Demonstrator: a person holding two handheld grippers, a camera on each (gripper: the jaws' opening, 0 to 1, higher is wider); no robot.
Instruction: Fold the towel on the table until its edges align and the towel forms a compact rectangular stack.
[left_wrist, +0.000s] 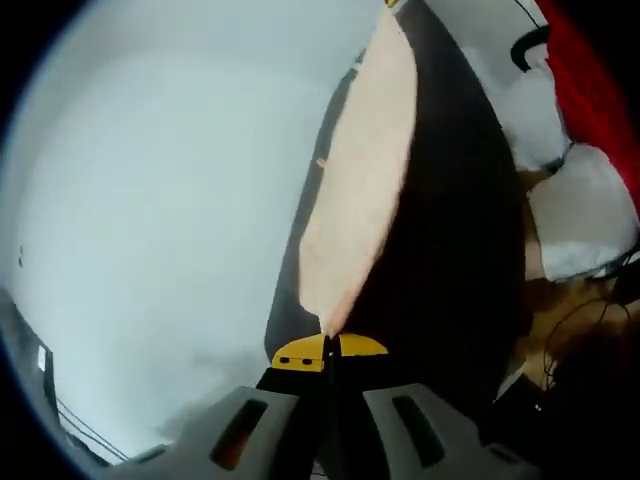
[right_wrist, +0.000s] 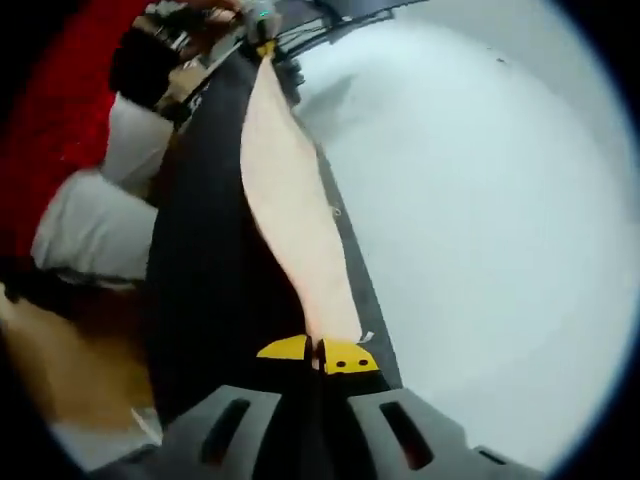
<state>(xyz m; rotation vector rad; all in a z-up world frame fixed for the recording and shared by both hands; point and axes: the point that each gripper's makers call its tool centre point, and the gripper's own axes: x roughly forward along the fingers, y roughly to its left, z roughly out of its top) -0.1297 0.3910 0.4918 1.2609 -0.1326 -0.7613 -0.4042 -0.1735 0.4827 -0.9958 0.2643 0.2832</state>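
At the bottom of the left gripper view, the left gripper (left_wrist: 328, 352) has its grey jaws with yellow tips pressed together on one end of the pale peach cloth towel (left_wrist: 362, 180). The towel is pinched to a narrow point at the tips and spreads into a long, smooth, taut band that runs up and away toward the top of the view, lifted off the white desk (left_wrist: 170, 210). It looks soft and matte, with a light underside catching the light and no clear folds along its length. Its far side lies over a dark strip along the desk's edge, and beyond that edge a person's white trousers (left_wrist: 590, 210) and a red garment (left_wrist: 600, 90) show. In the right gripper view, the right gripper (right_wrist: 318, 355) likewise has its yellow-tipped jaws clamped on the towel's other end. From there the towel (right_wrist: 290, 190) stretches as a slim, slightly twisted band to the other gripper (right_wrist: 262, 22), seen small near the top, which grips the far end. The white desk (right_wrist: 480, 200) spreads along one side.
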